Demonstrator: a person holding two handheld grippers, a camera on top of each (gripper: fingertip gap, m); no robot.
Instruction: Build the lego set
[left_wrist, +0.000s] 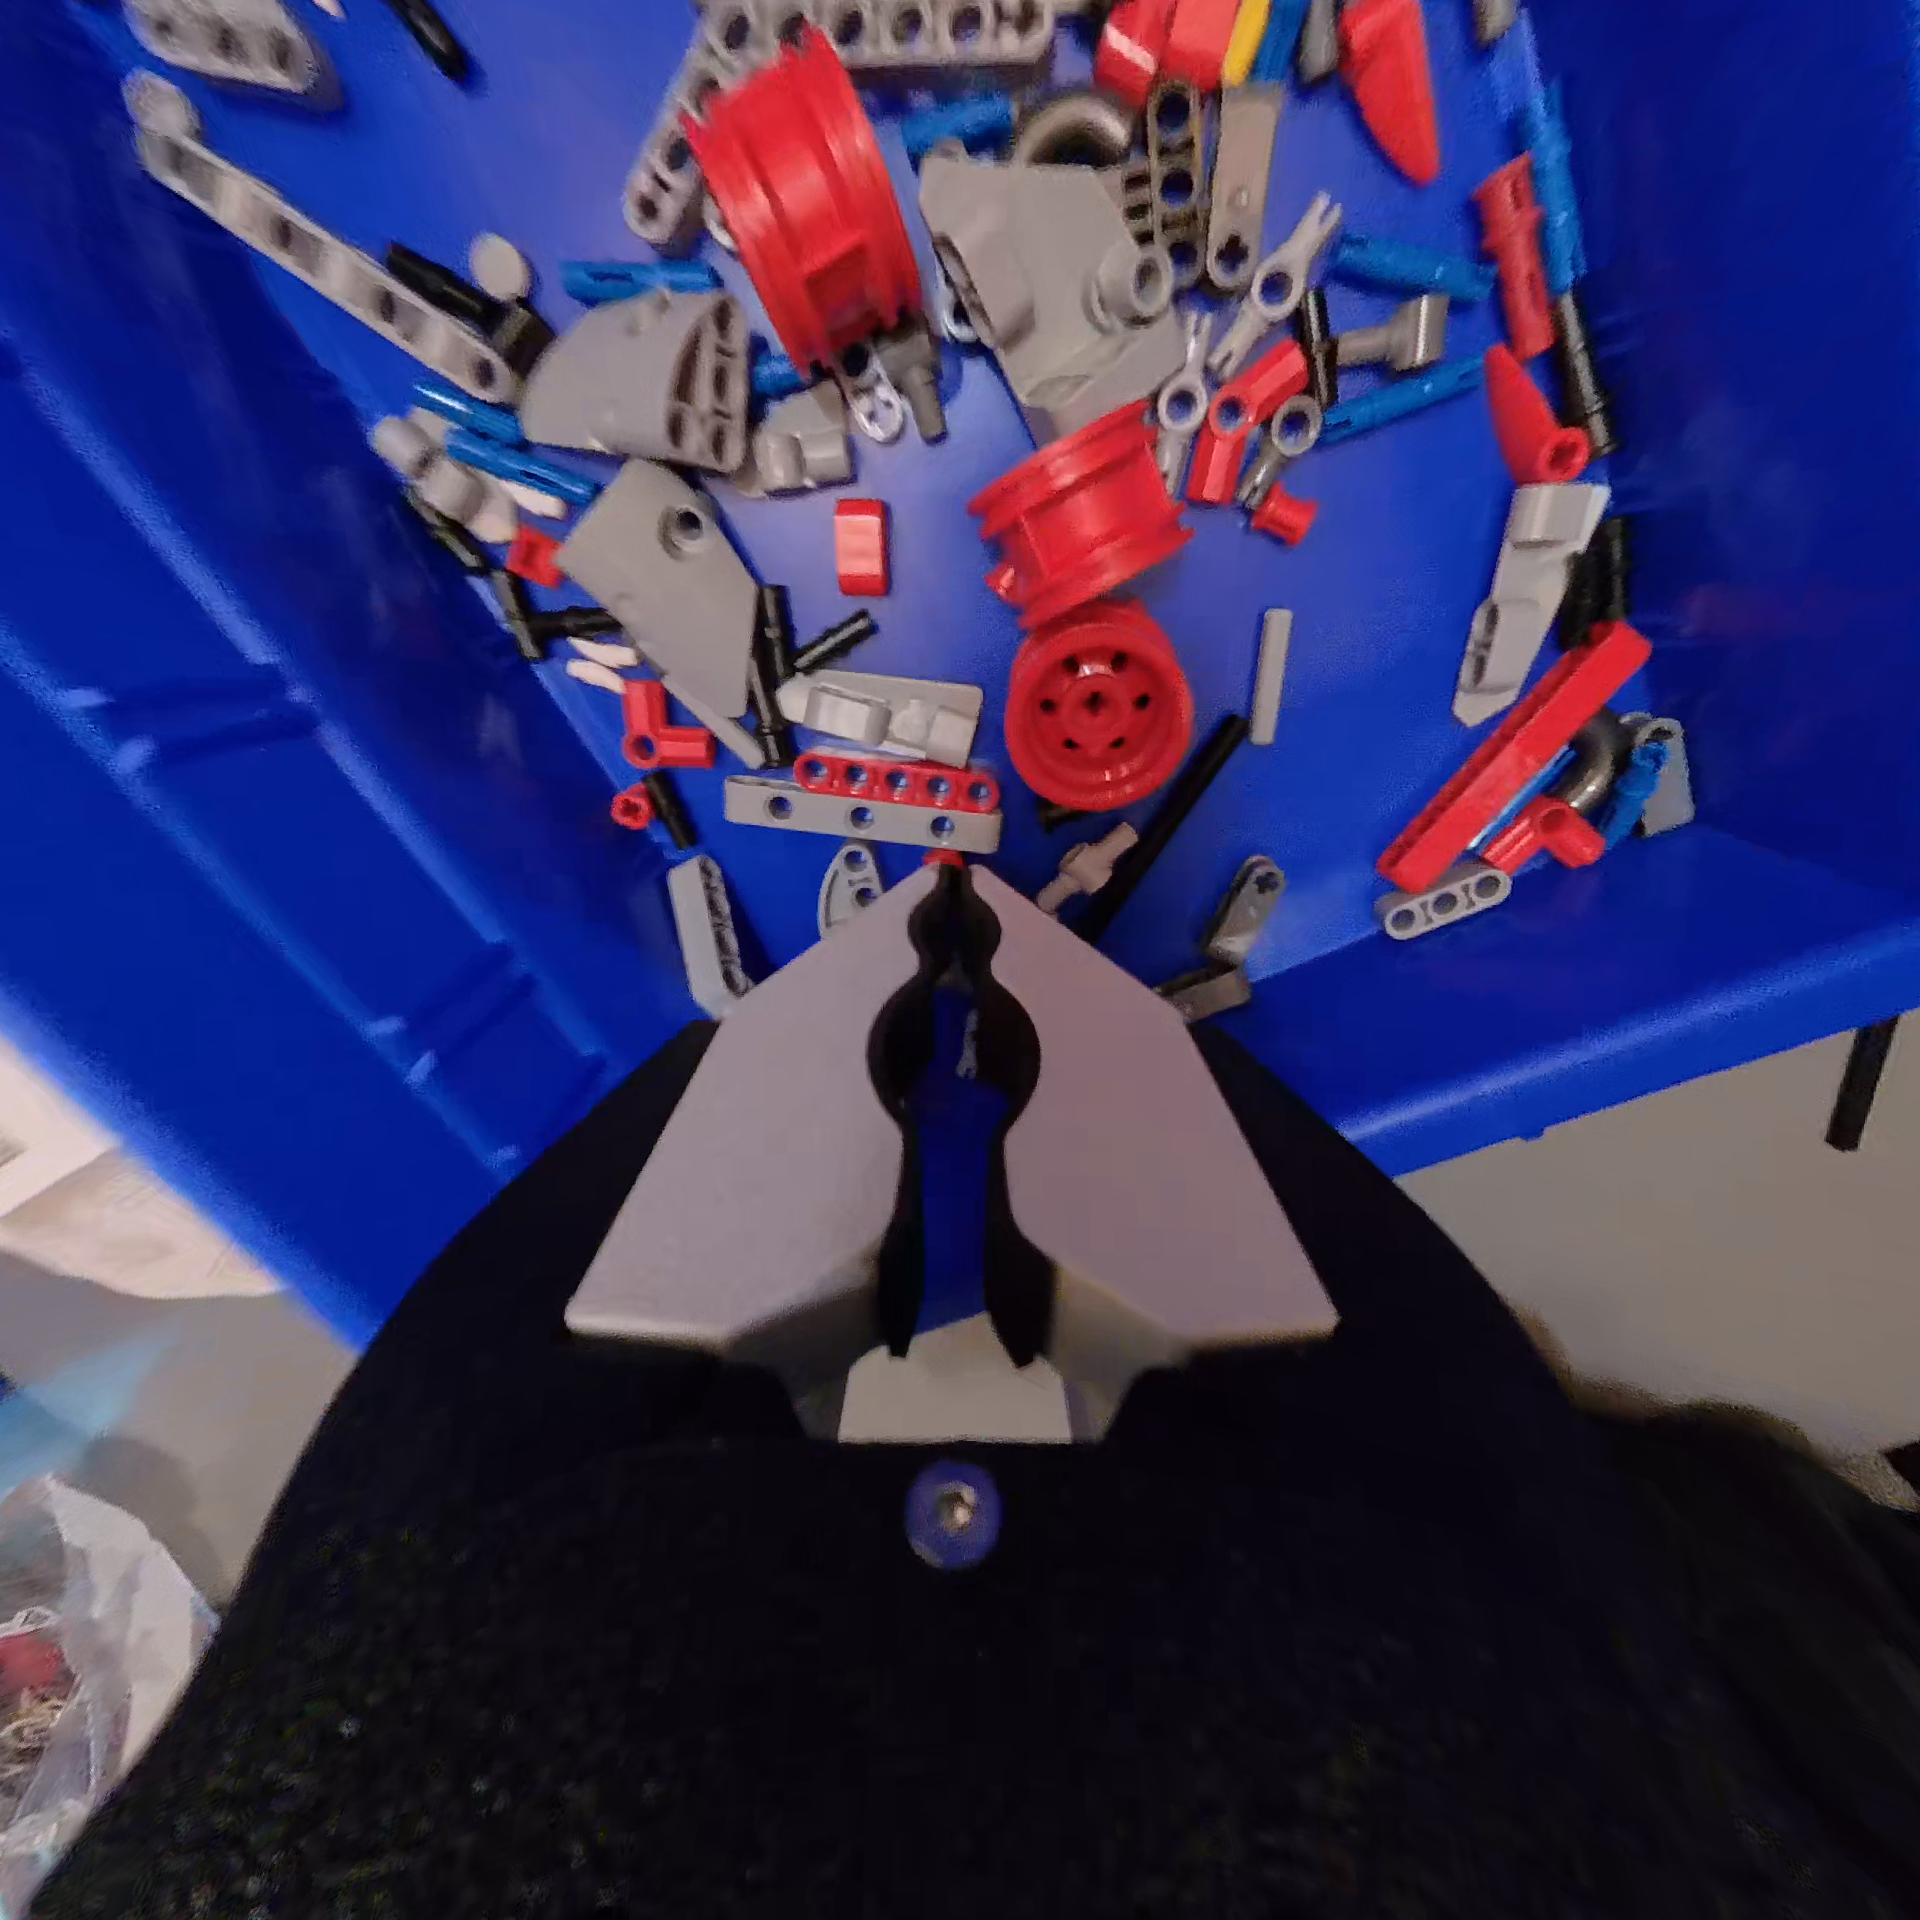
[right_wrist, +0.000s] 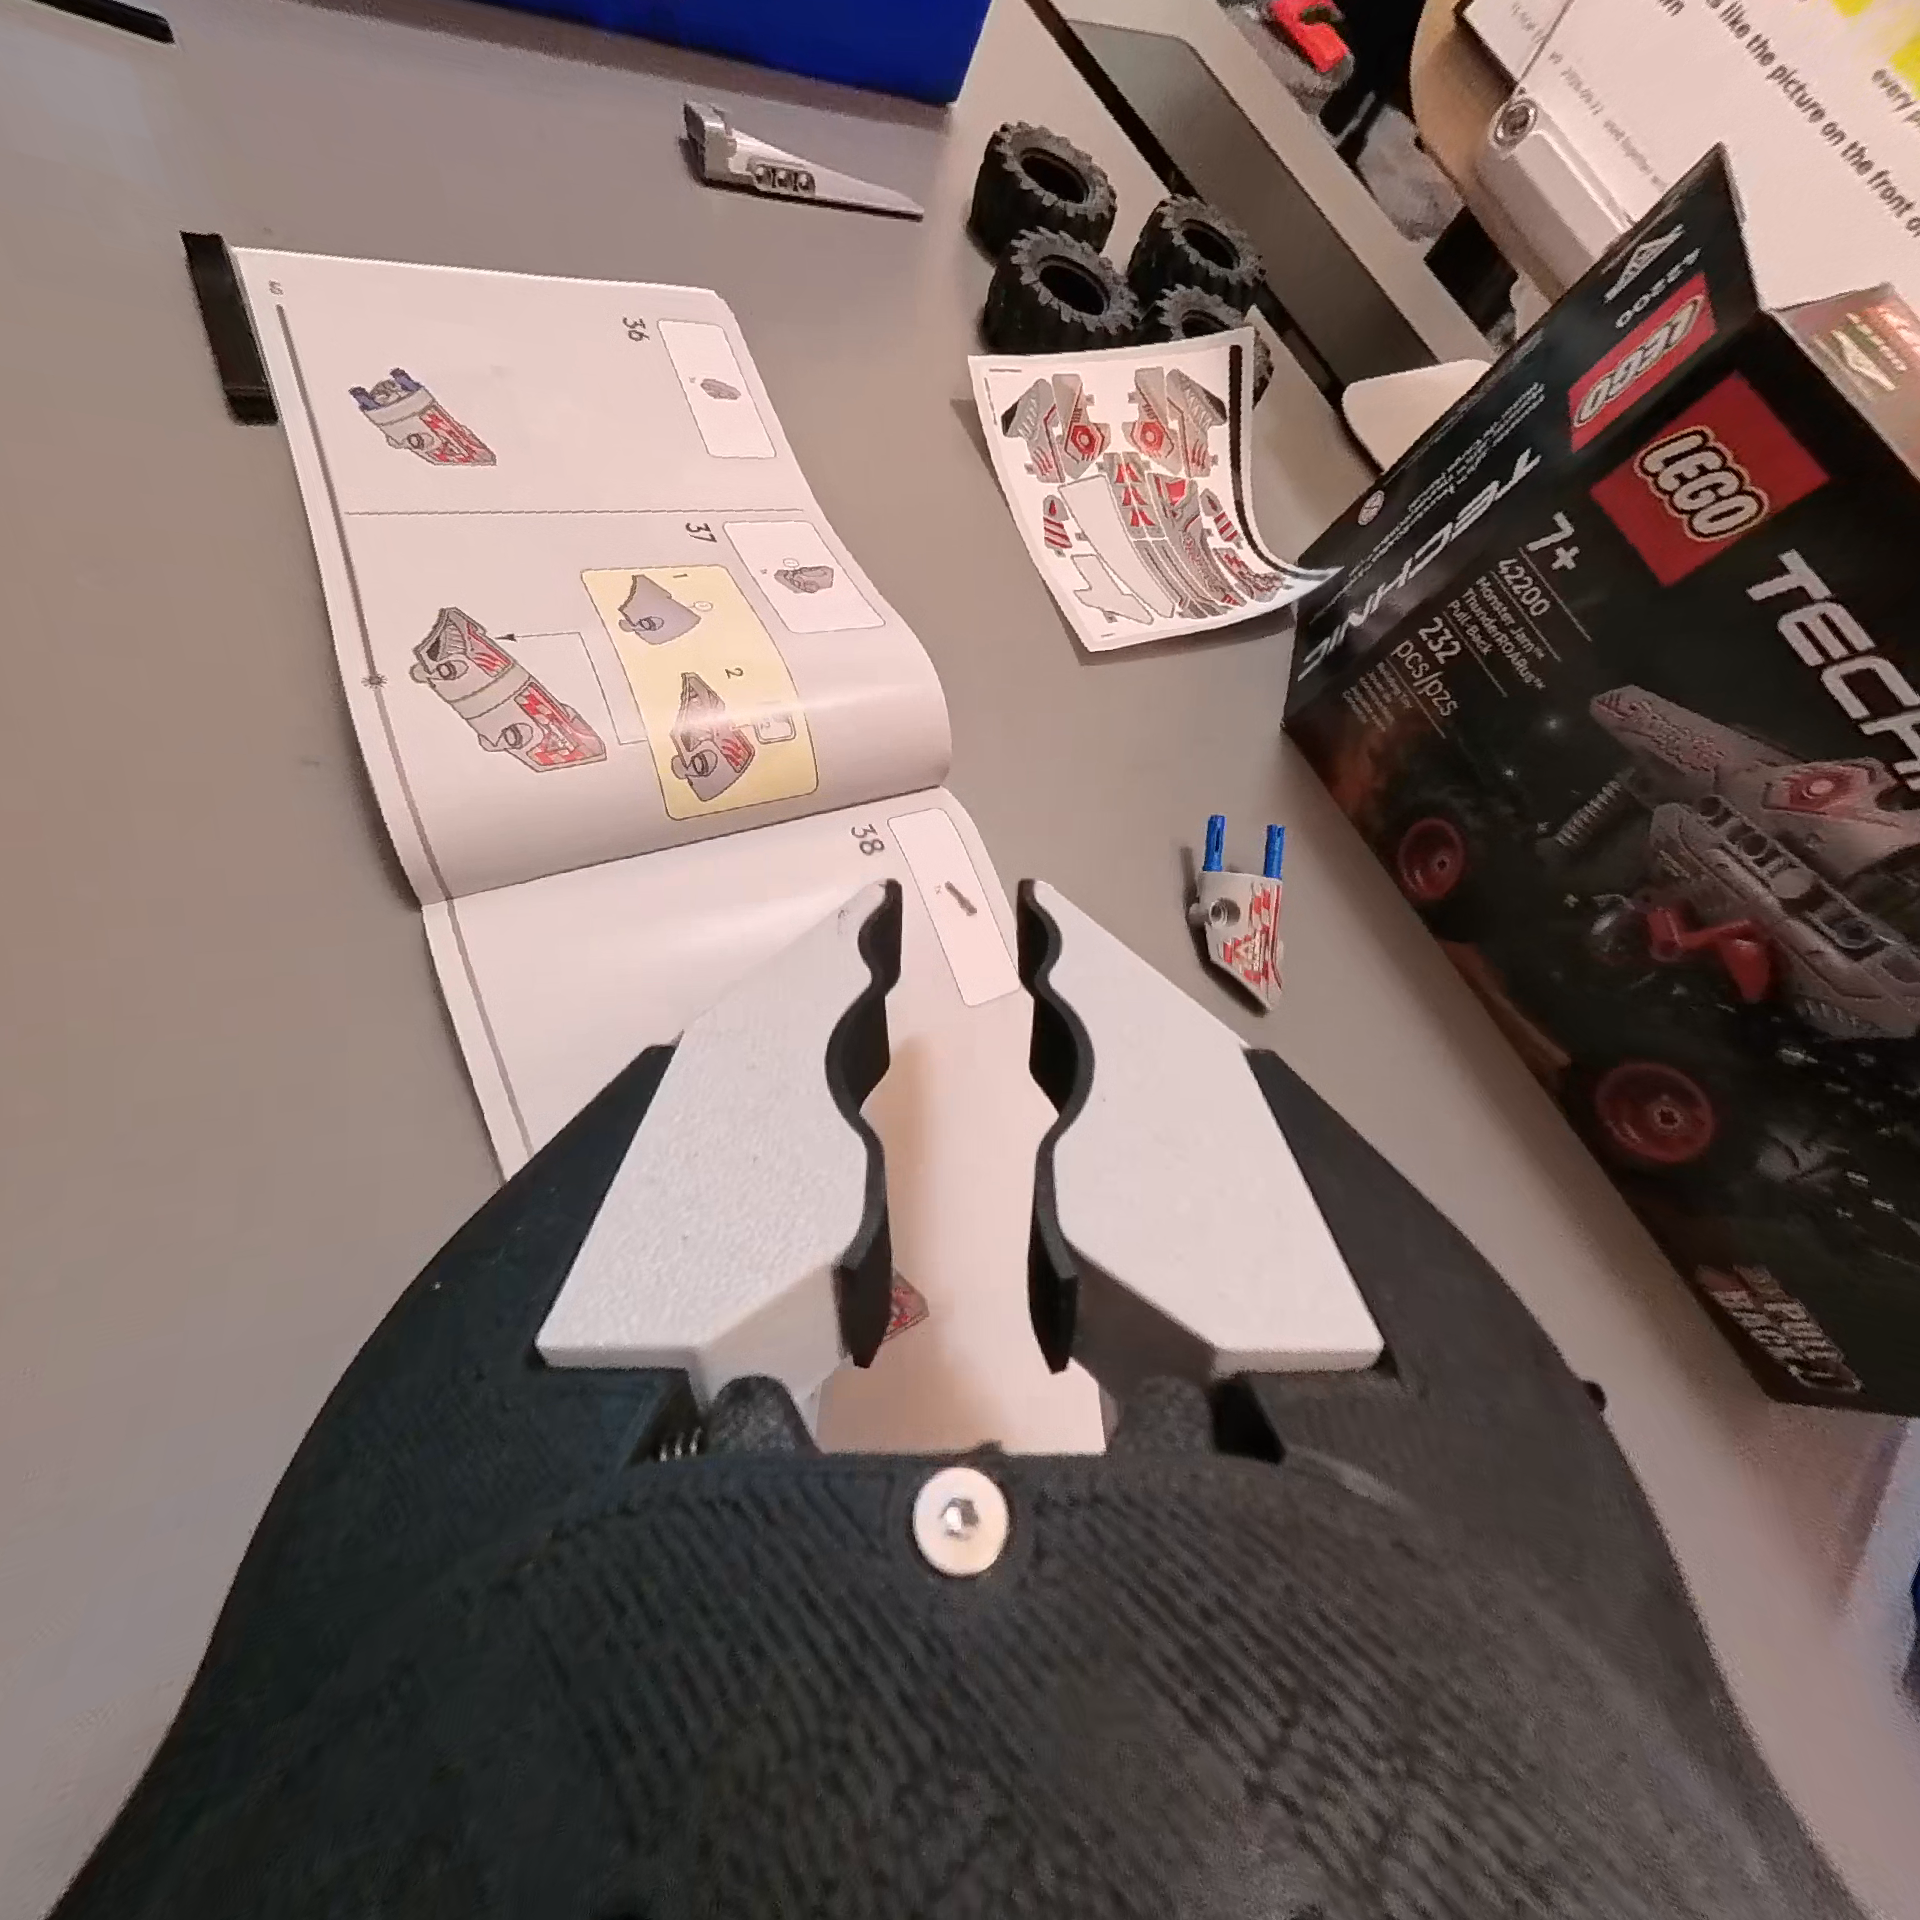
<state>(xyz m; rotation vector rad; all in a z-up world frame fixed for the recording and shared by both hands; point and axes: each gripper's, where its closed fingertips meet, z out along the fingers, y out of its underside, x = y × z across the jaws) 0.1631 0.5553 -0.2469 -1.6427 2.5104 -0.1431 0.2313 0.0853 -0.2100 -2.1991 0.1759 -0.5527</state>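
In the left wrist view my left gripper (left_wrist: 943, 871) reaches into a blue bin (left_wrist: 312, 790) of loose red, grey, black and blue parts. Its fingertips are shut on a small red piece (left_wrist: 942, 858), just below a grey beam (left_wrist: 862, 817) and a red beam (left_wrist: 896, 781). A red wheel hub (left_wrist: 1096, 717) lies to the right. In the right wrist view my right gripper (right_wrist: 958, 902) is open and empty, low over the open instruction booklet (right_wrist: 582, 582). A small grey stickered panel with two blue pins (right_wrist: 1242, 930) lies on the table to its right.
On the grey table in the right wrist view are a sticker sheet (right_wrist: 1132, 488), several black tyres (right_wrist: 1081, 249), the set's box (right_wrist: 1662, 790) at the right, a grey wedge panel (right_wrist: 790, 166) and a black strip (right_wrist: 229, 322). A plastic bag (left_wrist: 73, 1642) lies beside the bin. The red wheel hub (left_wrist: 1096, 717) lies some 4 cm from my left tips, 45 cm from my right tips.
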